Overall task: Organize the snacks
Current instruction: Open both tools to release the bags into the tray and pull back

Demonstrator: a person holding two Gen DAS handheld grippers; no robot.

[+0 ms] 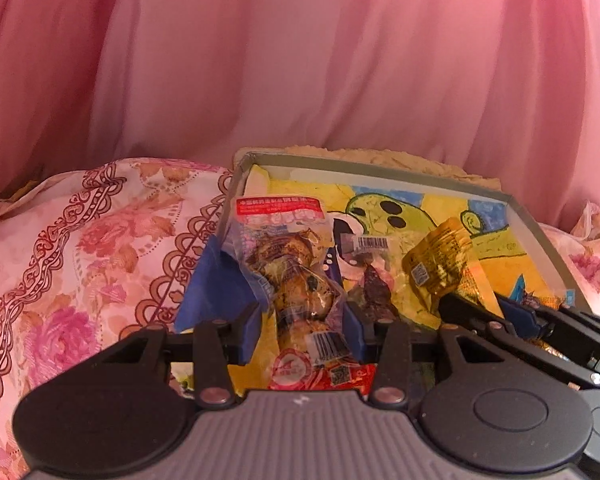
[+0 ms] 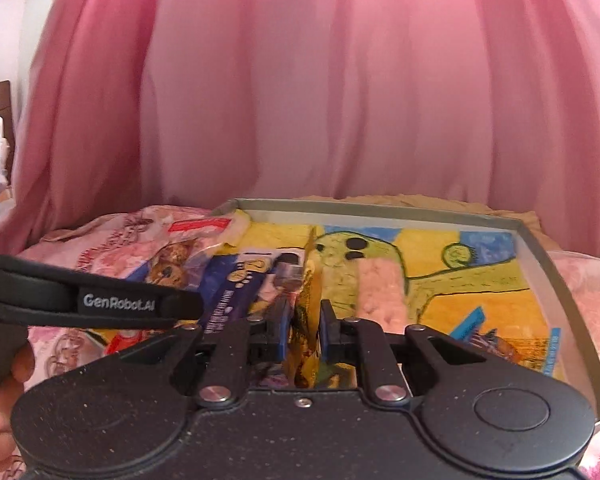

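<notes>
My left gripper [image 1: 302,314] is shut on a clear snack packet [image 1: 288,264] with a red top and brown pieces inside. It holds the packet upright over the near left corner of a grey-rimmed tray [image 1: 540,232]. My right gripper [image 2: 305,320] is shut on a thin gold-yellow packet [image 2: 310,292] held edge-on over the tray [image 2: 540,256]. From the left wrist view, the right gripper [image 1: 484,306] comes in at lower right with that gold packet [image 1: 440,264]. The tray floor is lined with a yellow and green drawing.
A clear barcoded packet [image 1: 364,268] and a purple-and-white packet [image 2: 244,288] lie in the tray. A blue and orange packet [image 2: 496,340] sits at its near right. Floral bedding [image 1: 80,240] surrounds the tray, a pink curtain [image 2: 300,100] hangs behind, and a hand [image 2: 0,400] shows at lower left.
</notes>
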